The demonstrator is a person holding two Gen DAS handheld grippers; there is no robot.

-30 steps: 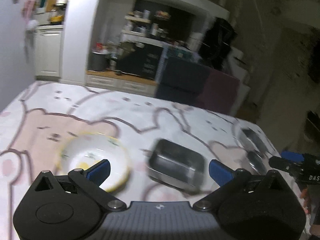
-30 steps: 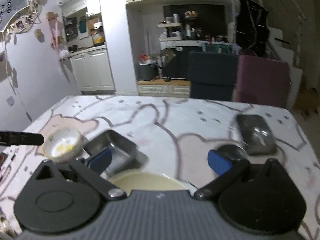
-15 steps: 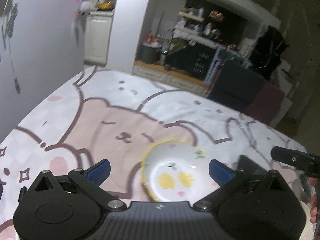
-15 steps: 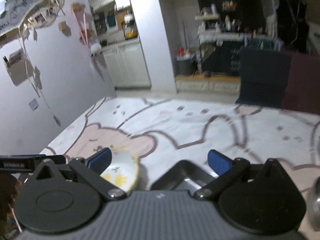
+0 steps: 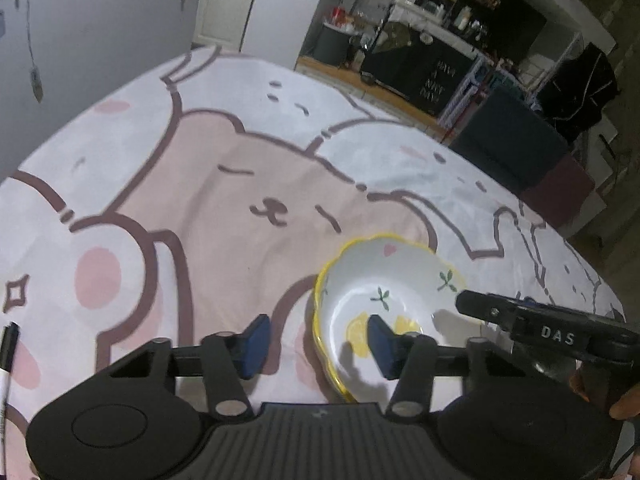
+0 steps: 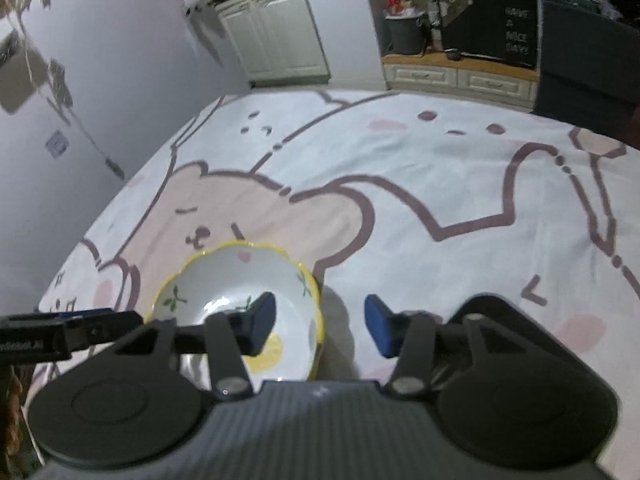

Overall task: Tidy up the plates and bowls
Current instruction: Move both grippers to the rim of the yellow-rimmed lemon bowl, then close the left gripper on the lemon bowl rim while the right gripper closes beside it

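Straddling the bowl [image 5: 384,280] rim from opposite sides, both grippers look set to lift it together. The left gripper [image 5: 320,346] has its jaws apart, one pad inside the bowl and one outside; the right gripper [image 6: 320,326] is likewise apart across the other wall. Neither has clamped yet. The bowl sits upright on a bear-print cloth [image 5: 224,184], with a pen [image 5: 6,356] at the near edge. Beyond lie cabinets [image 6: 276,36] and a chalkboard [image 6: 496,28].

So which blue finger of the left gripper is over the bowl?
The right-hand finger is over the bowl; the left-hand finger is over the tablecloth.
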